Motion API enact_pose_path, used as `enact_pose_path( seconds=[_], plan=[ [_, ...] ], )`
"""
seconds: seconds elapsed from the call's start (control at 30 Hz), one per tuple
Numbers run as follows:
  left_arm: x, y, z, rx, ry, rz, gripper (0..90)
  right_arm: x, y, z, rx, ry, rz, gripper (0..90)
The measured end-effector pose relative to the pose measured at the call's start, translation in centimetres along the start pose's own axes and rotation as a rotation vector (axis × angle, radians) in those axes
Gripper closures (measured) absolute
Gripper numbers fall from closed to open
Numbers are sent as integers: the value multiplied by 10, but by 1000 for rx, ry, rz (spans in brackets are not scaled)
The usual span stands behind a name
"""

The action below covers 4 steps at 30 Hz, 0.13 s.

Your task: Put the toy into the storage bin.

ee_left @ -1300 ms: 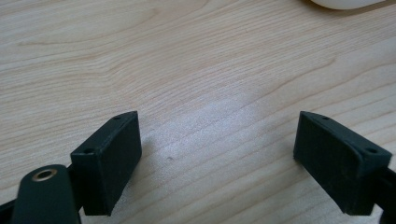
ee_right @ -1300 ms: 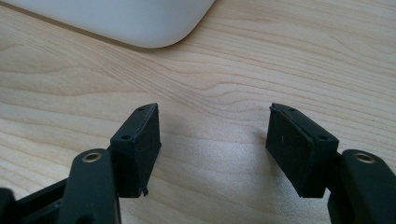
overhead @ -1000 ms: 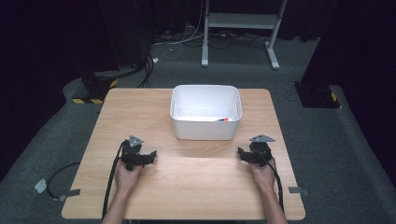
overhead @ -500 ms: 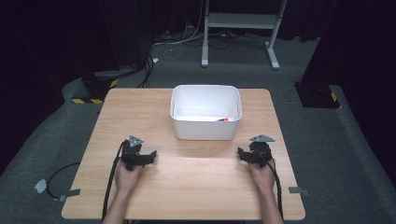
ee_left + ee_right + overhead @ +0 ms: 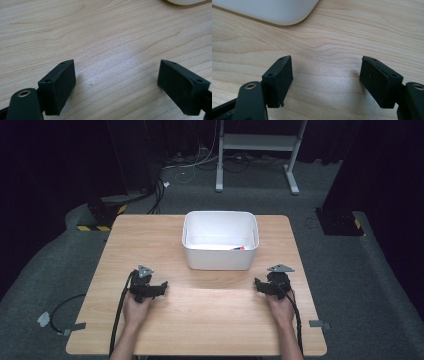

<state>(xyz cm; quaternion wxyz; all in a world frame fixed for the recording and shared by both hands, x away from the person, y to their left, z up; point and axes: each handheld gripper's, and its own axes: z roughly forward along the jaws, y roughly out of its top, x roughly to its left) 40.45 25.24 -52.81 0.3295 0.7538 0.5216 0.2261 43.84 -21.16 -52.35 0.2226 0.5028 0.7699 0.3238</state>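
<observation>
Your left gripper (image 5: 161, 285) rests on the light wooden table (image 5: 215, 320), its black jaws spread wide with only bare wood grain between them. Your right gripper (image 5: 258, 283) sits well apart on the other side; its jaws have just been opening and stand apart, holding nothing. The white rectangular plastic bin (image 5: 220, 251) stands between and beyond both, near the far edge, with a small red-and-black object (image 5: 237, 248) inside.
</observation>
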Motion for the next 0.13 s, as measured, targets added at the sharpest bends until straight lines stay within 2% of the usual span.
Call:
enact_pose_path(
  seconds=[0.13],
  plan=[
    [0, 0, 0, 0, 0, 1, 152, 0, 0, 0, -1, 1, 0, 265]
  ],
)
